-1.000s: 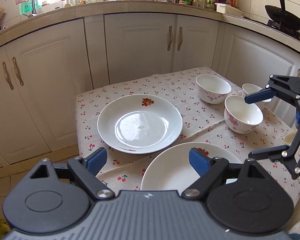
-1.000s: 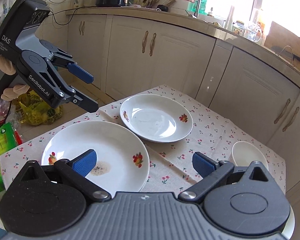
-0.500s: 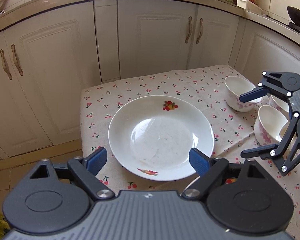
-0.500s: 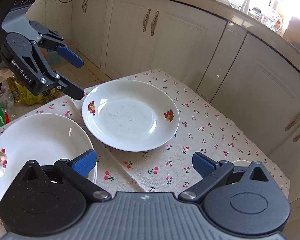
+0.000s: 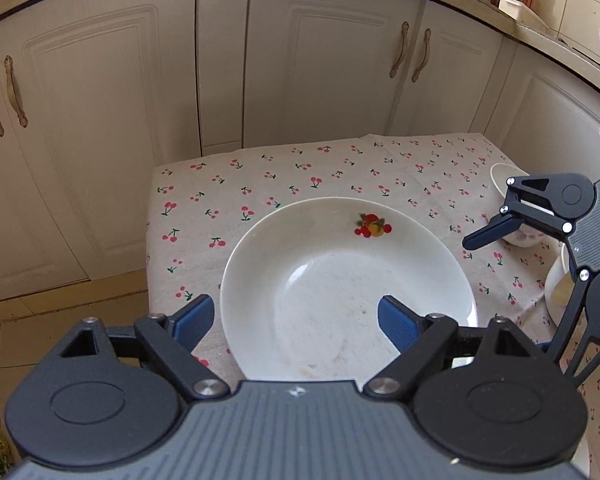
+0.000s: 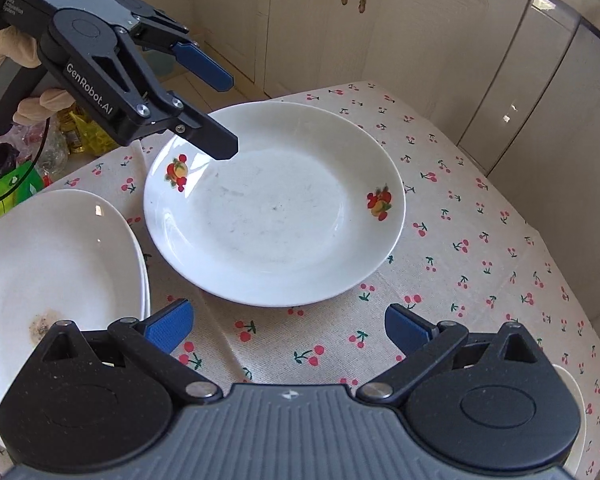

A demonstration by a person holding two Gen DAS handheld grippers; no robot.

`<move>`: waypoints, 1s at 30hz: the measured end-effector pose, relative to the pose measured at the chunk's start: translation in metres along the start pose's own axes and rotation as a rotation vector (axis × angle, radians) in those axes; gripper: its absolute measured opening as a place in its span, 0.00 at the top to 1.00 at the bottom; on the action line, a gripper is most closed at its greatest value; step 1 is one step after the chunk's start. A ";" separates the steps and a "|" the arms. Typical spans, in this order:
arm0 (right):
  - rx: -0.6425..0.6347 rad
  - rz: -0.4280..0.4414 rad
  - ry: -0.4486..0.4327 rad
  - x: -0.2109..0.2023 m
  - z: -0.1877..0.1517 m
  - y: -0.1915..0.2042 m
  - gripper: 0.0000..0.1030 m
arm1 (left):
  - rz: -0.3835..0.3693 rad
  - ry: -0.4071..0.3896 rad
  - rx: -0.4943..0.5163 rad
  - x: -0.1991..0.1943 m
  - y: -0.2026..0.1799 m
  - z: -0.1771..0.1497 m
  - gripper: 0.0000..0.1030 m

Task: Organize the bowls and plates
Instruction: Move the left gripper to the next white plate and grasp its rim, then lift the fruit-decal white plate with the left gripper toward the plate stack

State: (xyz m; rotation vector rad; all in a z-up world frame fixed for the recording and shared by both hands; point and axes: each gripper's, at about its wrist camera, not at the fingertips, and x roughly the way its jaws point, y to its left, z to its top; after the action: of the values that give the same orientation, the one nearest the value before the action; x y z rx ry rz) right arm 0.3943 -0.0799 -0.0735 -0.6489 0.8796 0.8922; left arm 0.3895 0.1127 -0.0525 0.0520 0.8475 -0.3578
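Two grippers closing in on one plate. Left wrist view: left gripper (image 5: 296, 320) wide open, empty, straddling the near rim of the fruit-print plate (image 5: 348, 280) on the cherry tablecloth (image 5: 260, 184) — bowls (image 5: 504, 176) at right. Right wrist view: right gripper (image 6: 288, 326) open, empty, short of that plate; plate stack (image 6: 52, 256) at left. Approach step, I'd say — next, pinch the rim and lift onto the stack.

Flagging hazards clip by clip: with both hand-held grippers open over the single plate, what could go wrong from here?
1. The plate lies flat on the cherry tablecloth; a pad may skid off its low rim.
2. The left hand-held gripper and right hand-held gripper converge on one plate and could collide.
3. The stacked plates sit close beside it, risking a knock.
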 end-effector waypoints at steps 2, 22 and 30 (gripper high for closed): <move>-0.010 -0.004 0.008 0.005 0.001 0.001 0.00 | -0.004 0.006 -0.005 0.006 0.003 0.002 0.14; -0.045 0.089 0.042 0.023 0.009 -0.004 0.00 | -0.080 0.107 0.010 0.041 0.017 0.017 0.23; -0.058 0.104 0.051 0.031 0.017 -0.005 0.00 | -0.090 0.117 0.026 0.044 0.017 0.019 0.23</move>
State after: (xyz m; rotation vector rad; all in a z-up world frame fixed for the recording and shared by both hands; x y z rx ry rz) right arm 0.4158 -0.0572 -0.0908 -0.6832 0.9425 1.0018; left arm 0.4359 0.1119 -0.0742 0.0594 0.9630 -0.4532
